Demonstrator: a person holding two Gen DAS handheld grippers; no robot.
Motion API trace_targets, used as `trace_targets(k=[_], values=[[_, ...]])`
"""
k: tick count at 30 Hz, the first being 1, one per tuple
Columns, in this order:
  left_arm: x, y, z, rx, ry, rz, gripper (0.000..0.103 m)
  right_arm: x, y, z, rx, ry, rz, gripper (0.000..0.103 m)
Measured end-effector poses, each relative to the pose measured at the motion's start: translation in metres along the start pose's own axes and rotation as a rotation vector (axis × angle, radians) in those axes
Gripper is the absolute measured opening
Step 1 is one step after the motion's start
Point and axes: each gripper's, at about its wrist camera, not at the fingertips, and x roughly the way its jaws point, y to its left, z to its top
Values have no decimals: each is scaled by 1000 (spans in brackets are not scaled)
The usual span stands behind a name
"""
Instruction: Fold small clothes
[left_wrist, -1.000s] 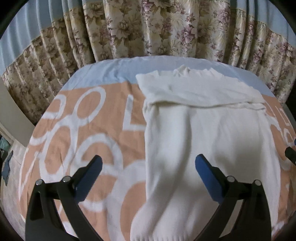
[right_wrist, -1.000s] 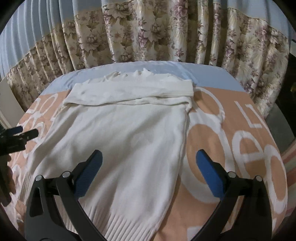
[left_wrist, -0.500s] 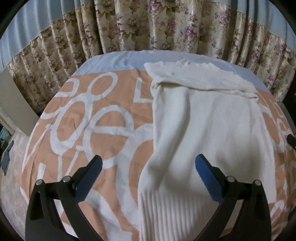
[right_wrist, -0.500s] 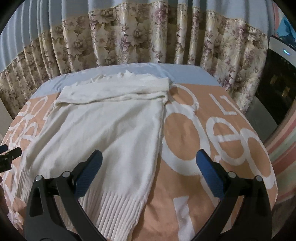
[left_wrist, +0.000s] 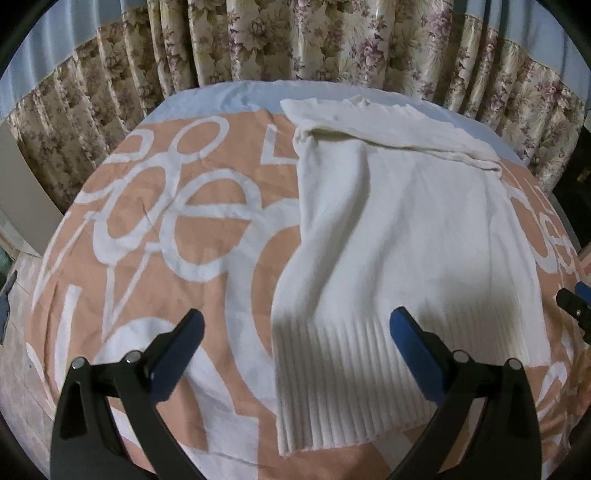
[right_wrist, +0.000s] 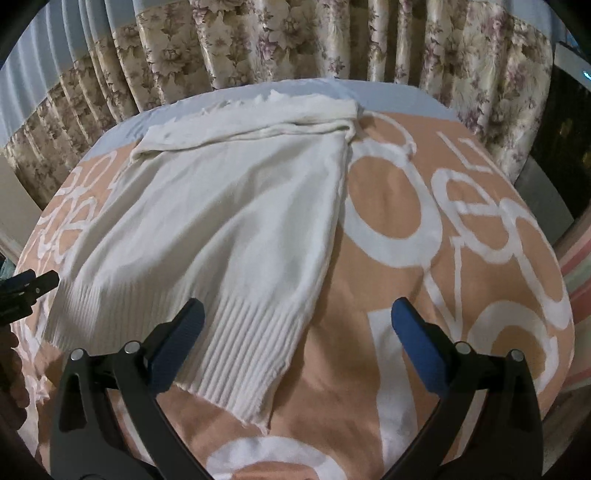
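Observation:
A cream knit sweater (left_wrist: 399, 229) lies flat on the orange and white blanket (left_wrist: 155, 229), its sleeves folded across the top and its ribbed hem (left_wrist: 343, 380) nearest me. It also shows in the right wrist view (right_wrist: 229, 229), ribbed hem (right_wrist: 236, 354) near. My left gripper (left_wrist: 297, 332) is open and empty above the hem's left corner. My right gripper (right_wrist: 297, 325) is open and empty above the hem's right corner. Each gripper's tip shows at the edge of the other's view.
Floral curtains (left_wrist: 295, 44) hang close behind the bed. A light blue sheet (left_wrist: 229, 96) shows at the far end. A dark appliance (right_wrist: 569, 122) stands to the right of the bed. The floor (left_wrist: 14, 280) lies beyond the left edge.
Both grippers have drawn back toward the near end of the sweater; the ribbed hem has come into full view. Both stay open and empty.

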Motion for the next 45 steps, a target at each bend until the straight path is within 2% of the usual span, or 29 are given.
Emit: trace_targets(k=[3, 6, 8, 10, 12, 14, 16, 19, 21, 22, 25, 27, 29, 31, 35, 38, 41, 42, 45], values=[[6, -1, -6, 6, 26, -16, 101, 2, -2, -3, -6, 10, 13, 100], [11, -2, -9, 10, 41, -30, 101, 4, -2, -3, -13, 27, 34, 90], [10, -4, -10, 11, 42, -41, 101, 8, -1, -5, -20, 50, 60, 79], [9, -6, -12, 19, 47, -51, 100, 12, 2, -10, -24, 74, 63, 77], [9, -8, -14, 30, 52, -50, 100, 17, 3, -16, -19, 112, 89, 70], [8, -12, -18, 54, 60, -50, 100, 21, 3, -21, -12, 145, 96, 59], [9, -14, -21, 75, 70, -48, 100, 25, 1, -26, -10, 173, 85, 53], [13, -16, -25, 78, 83, -51, 100, 24, 0, -28, 2, 191, 97, 52], [15, -16, -25, 71, 89, -58, 100, 24, 0, -28, -5, 199, 120, 37], [15, -16, -25, 68, 90, -62, 100, 25, 1, -28, -8, 209, 140, 27], [16, -19, -25, 75, 93, -71, 100, 26, 5, -28, -23, 219, 164, 15], [16, -21, -26, 83, 94, -76, 100, 26, 5, -27, -22, 214, 181, 12], [17, -24, -27, 93, 96, -82, 92, 26, 4, -25, -22, 209, 189, 11], [20, -24, -28, 93, 112, -92, 77, 26, 5, -25, -39, 207, 190, 10], [24, -24, -27, 96, 128, -81, 66, 25, 4, -20, -43, 195, 194, 10], [24, -23, -24, 96, 144, -69, 53, 22, 5, -16, -55, 185, 196, 10], [23, -22, -21, 98, 146, -45, 32, 20, 9, -14, -75, 176, 193, 10], [23, -22, -21, 97, 146, -43, 22, 20, 10, -14, -81, 176, 192, 10], [23, -18, -17, 86, 154, -52, 19, 23, 12, -13, -91, 179, 190, 10]])
